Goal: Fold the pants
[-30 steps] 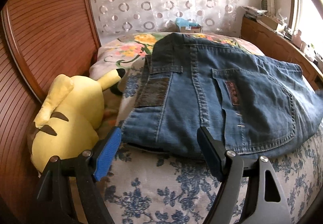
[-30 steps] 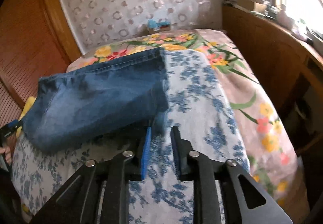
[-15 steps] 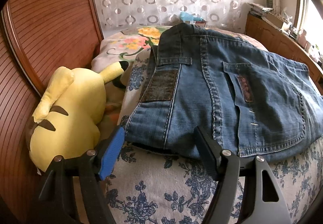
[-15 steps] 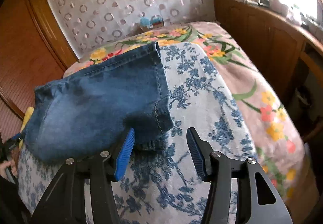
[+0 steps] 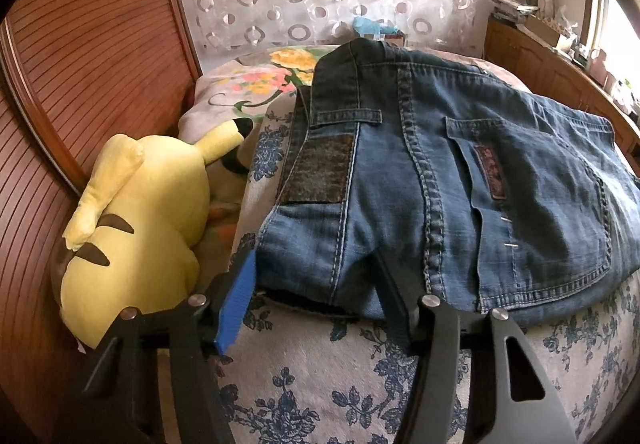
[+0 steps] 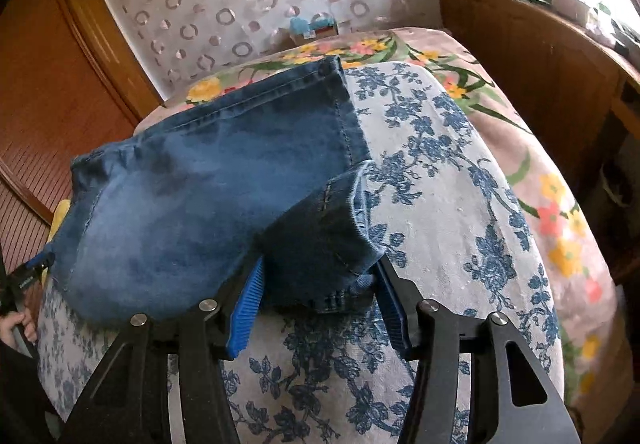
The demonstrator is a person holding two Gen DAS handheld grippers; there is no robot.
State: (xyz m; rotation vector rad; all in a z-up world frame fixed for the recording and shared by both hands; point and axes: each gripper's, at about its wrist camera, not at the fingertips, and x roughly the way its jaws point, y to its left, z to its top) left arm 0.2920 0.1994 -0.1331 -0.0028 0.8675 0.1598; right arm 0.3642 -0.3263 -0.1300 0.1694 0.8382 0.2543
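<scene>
Both grippers are closing on the already once-folded jeans (image 5: 460, 180), left gripper (image 5: 316, 304) around the waistband corner, right gripper (image 6: 320, 300) around the hem, next fold not yet started.

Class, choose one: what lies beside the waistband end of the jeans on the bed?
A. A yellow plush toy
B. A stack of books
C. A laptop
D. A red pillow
A: in the left wrist view a yellow plush toy lies by the waistband end of the jeans, against the wooden headboard.
</scene>
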